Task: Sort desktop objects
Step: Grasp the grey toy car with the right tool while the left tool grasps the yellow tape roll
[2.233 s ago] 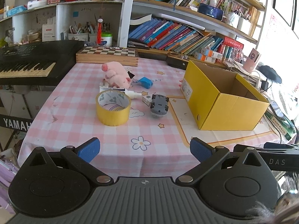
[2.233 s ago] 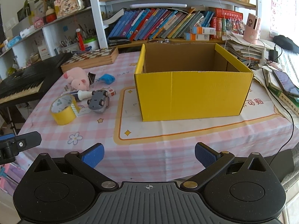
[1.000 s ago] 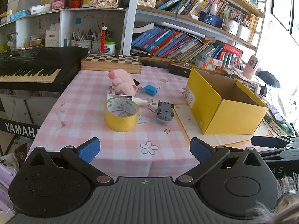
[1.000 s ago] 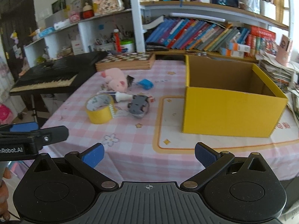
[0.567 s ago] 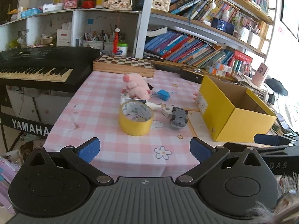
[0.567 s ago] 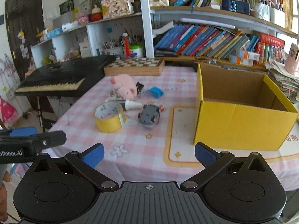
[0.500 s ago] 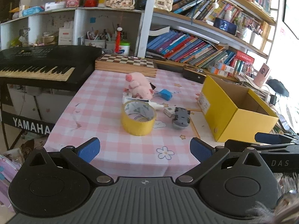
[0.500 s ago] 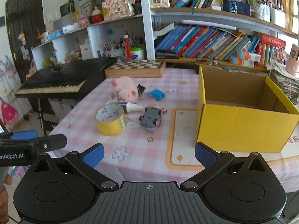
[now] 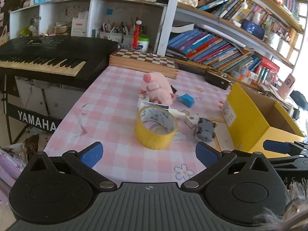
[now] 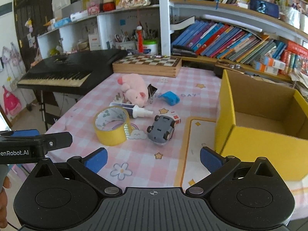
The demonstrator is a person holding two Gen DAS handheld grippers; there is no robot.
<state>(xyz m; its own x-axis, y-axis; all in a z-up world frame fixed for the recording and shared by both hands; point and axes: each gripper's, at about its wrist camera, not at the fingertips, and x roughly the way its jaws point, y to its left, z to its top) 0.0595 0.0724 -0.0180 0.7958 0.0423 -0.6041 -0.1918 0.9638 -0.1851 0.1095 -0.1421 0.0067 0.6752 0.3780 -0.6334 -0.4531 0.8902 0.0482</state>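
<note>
Both my left gripper [image 9: 148,153] and my right gripper [image 10: 153,158] hang spread wide with nothing between the pads, short of the table's near edge. Sorting looks unstarted: the yellow box [image 10: 258,144] on the right shows only bare cardboard inside. Left of it, everything still lies clustered on the checked cloth [image 10: 138,161]: the tape roll [image 9: 156,128] nearest me, the overturned grey toy car [image 10: 161,130], the white bottle [image 10: 137,112], the blue piece [image 10: 170,98] and the pink plush pig [image 10: 133,89] behind.
</note>
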